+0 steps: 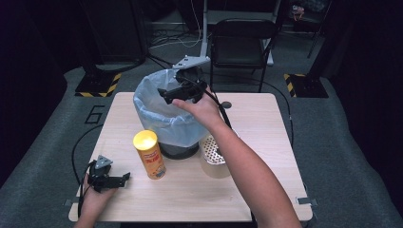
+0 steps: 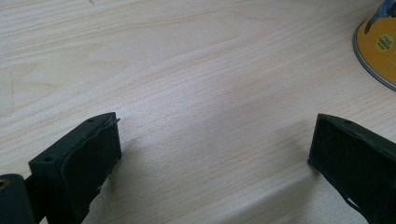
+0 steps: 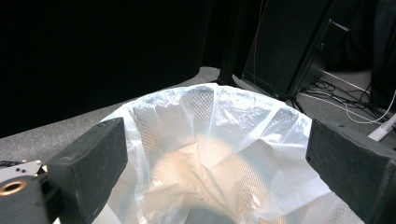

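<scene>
A mesh bin lined with a white plastic bag (image 1: 161, 118) stands at the back middle of the wooden table (image 1: 266, 190). My right gripper (image 1: 163, 95) hovers over the bin's mouth, jaws pointing left. In the right gripper view the right gripper (image 3: 215, 140) is open, with nothing between its pads and the bag liner (image 3: 210, 154) below. A yellow snack can (image 1: 149, 154) stands upright in front of the bin. My left gripper (image 1: 125, 178) rests low at the table's front left, to the left of the can. The left gripper (image 2: 215, 140) is open over bare wood, and the can (image 2: 377, 44) shows at the upper right.
A perforated metal cup (image 1: 213, 156) stands just right of the bin, under my right forearm. Beyond the table is a black chair (image 1: 240, 38), with cables on the grey floor. The right gripper's cable (image 1: 223, 111) trails across the table behind the wrist.
</scene>
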`<state>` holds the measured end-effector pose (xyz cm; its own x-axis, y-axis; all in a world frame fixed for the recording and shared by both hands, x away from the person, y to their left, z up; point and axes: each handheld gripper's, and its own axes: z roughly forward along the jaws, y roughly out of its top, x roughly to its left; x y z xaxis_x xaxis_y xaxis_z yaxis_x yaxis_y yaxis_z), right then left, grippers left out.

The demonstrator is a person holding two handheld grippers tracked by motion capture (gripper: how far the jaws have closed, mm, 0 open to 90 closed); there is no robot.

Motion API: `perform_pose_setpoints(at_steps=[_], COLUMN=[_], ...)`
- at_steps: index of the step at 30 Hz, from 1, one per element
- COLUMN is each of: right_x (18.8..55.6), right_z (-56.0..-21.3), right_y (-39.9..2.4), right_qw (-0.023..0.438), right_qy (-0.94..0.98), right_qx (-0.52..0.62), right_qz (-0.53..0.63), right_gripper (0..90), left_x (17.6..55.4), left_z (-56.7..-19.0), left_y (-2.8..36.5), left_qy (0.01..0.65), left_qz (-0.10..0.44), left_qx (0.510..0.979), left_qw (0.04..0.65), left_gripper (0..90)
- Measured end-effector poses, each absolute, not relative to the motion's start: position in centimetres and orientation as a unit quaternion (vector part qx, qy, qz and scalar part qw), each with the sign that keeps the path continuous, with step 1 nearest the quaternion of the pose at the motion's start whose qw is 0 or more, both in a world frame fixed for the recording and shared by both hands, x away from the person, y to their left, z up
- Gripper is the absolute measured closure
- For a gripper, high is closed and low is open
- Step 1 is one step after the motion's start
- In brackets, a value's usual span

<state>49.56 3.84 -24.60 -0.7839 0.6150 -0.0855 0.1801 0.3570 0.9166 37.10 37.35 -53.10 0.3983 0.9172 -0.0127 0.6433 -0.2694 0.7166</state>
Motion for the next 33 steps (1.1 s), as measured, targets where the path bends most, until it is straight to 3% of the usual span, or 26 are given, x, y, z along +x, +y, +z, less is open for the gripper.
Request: perform_pose_setpoints(at_steps=[5, 8, 18, 26, 33], right_x=[48.6, 47.5, 44.0, 43.4, 42.8], right_z=[-24.4, -24.1, -24.5, -26.4, -28.2], right_y=[2.6, 1.2, -4.8, -9.1, -12.0], right_qw=[0.225, 0.236, 0.268, 0.264, 0.273], right_qy=[0.789, 0.78, 0.758, 0.749, 0.736], right_qx=[0.245, 0.235, 0.217, 0.255, 0.272], right_qz=[0.516, 0.529, 0.553, 0.551, 0.558], right_gripper=[6.2, 17.0, 34.4, 37.0, 29.6], left_x=[37.1, 37.2, 37.2, 37.2, 37.1], left_z=[-53.2, -53.3, -53.2, -53.3, -53.2], left_y=[37.3, 37.2, 37.3, 37.3, 37.4], left_qy=[0.505, 0.504, 0.496, 0.497, 0.504], left_qz=[0.211, 0.208, 0.207, 0.21, 0.215], left_qx=[0.769, 0.768, 0.777, 0.773, 0.766], left_qw=[0.331, 0.335, 0.328, 0.333, 0.335], left_gripper=[1.3, 0.1, 0.0, 0.2, 2.4])
